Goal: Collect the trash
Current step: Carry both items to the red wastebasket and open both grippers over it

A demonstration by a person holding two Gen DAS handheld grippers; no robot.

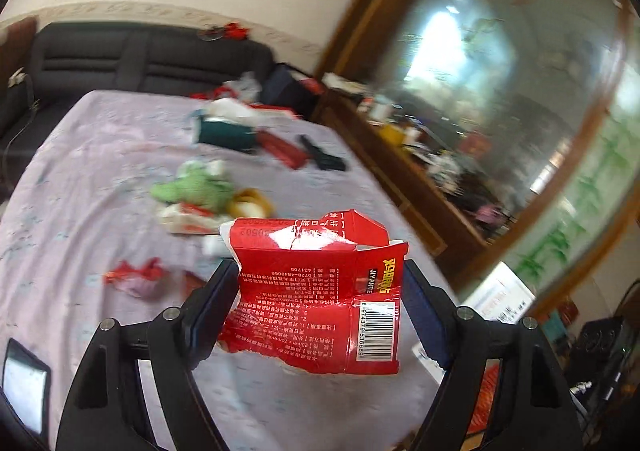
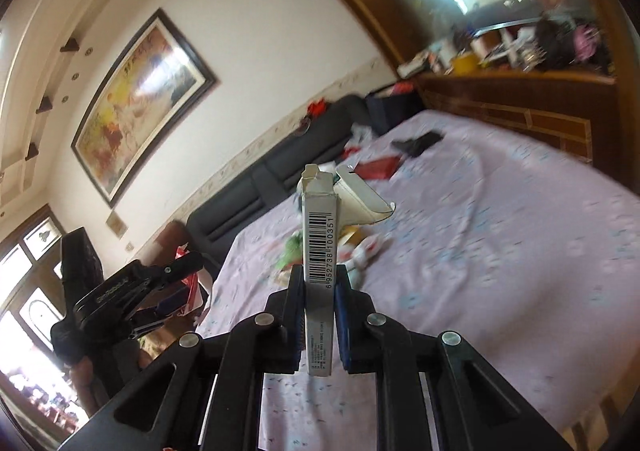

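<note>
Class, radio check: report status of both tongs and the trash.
Left tongs gripping torn red packet. Right tongs shut on flattened white carton. More litter on the bed. Nothing blocking.

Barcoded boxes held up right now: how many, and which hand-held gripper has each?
2. A torn red box sits clamped in the left hand-held gripper; a slim white box is pinched upright in the right hand-held gripper. More may lie in the blurred litter on the bed.
</note>
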